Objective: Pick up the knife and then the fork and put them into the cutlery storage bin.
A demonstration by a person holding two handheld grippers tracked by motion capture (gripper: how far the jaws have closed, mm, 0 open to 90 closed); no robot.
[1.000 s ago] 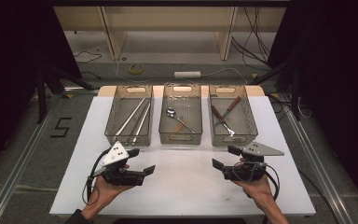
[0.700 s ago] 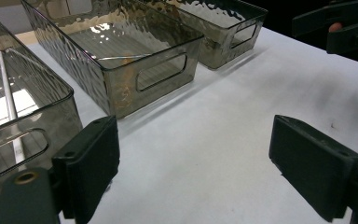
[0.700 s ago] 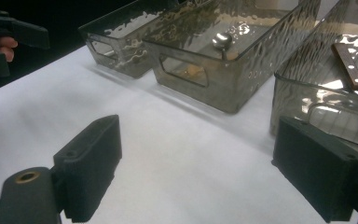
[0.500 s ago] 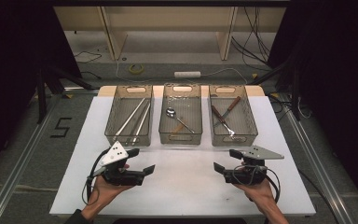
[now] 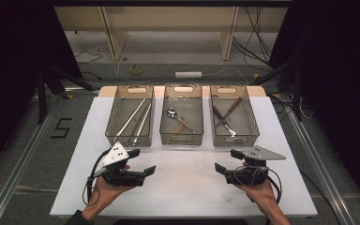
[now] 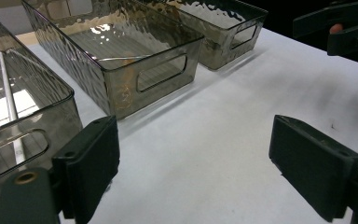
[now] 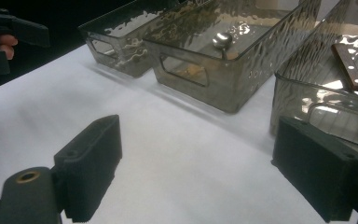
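Both the left gripper (image 5: 143, 164) and right gripper (image 5: 225, 162) hover over the desk (image 5: 187, 187) with jaws apart (nothing held), three cutlery bins (image 5: 180, 139) at twelve o'clock, so reaching forward likely comes next.

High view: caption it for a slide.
Two open hand-held grippers hover before three clear bins of cutlery.

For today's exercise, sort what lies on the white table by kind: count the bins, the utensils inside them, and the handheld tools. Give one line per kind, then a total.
Clear bins: 3 (left, middle, right)
Chopsticks: 2
Spoon: 1
Fork: 1
Wooden-handled utensil: 1
Tools: 2 (left tool, right tool)
Total: 10
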